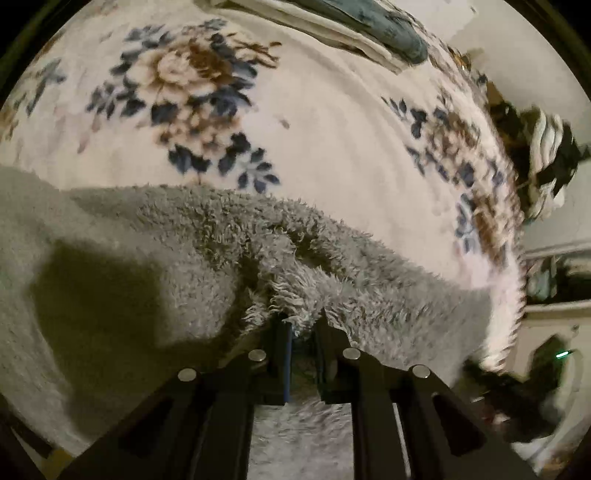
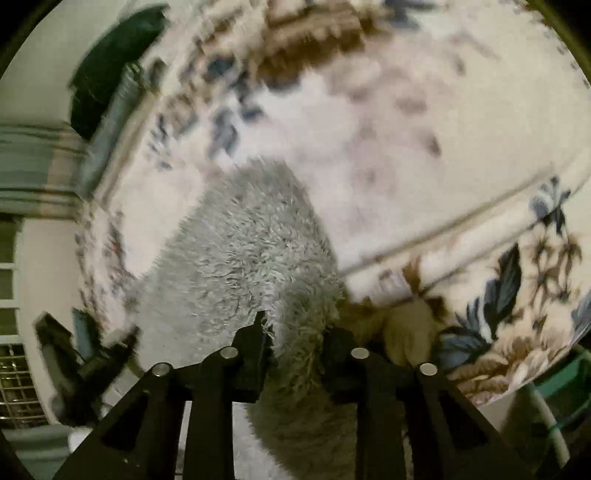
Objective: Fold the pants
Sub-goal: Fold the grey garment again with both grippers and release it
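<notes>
Fleece fills my left wrist view: the grey pants (image 1: 207,251) lie spread over a floral blanket (image 1: 332,122) on a bed, and my left tongs (image 1: 303,325) pinch a raised ridge of the shaggy fabric, the two black fingers close together with pile bunched between their tips. A dark shadow falls on the cloth to the left of the tongs. Folded bedding (image 1: 343,29) sits at the far edge of the blanket, blurred. On my right wrist view the pants (image 2: 247,251) run away from the camera as a narrow grey strip over the same blanket (image 2: 424,147), and my right tongs (image 2: 295,328) grip a thick fold of it, fabric packed between the fingers and hanging below them. Much of this view is smeared.
</notes>
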